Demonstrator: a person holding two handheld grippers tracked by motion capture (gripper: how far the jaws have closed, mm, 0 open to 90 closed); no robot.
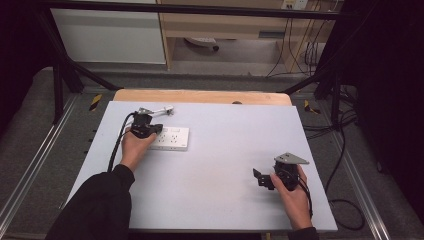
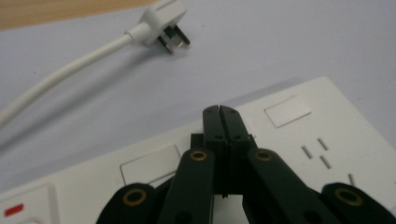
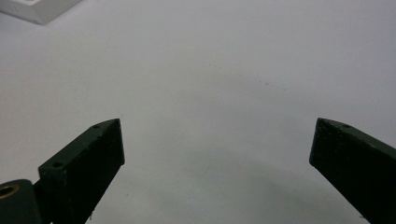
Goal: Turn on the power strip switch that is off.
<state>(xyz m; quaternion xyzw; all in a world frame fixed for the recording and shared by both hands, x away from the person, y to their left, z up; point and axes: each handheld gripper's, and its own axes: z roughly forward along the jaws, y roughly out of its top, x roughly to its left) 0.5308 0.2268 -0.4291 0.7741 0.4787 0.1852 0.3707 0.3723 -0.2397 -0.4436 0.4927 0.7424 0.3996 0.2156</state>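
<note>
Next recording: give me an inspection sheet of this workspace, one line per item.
Surface: pale mat over a wooden table.
Job's things: white power strip lying flat; white plug unplugged, prongs up, beside the strip.
Clutter: nothing seen.
Grippers: left gripper shut and empty, tips over the strip; right gripper open, empty, above bare mat.
Cables: plug's white cord lies on the mat; black leads trail off the right edge.
Surroundings: black frame, wooden shelving and floor cables behind.

White power strip [image 1: 170, 138] (red switch), white plug [image 2: 161, 23], pale grey table [image 1: 225, 175].
</note>
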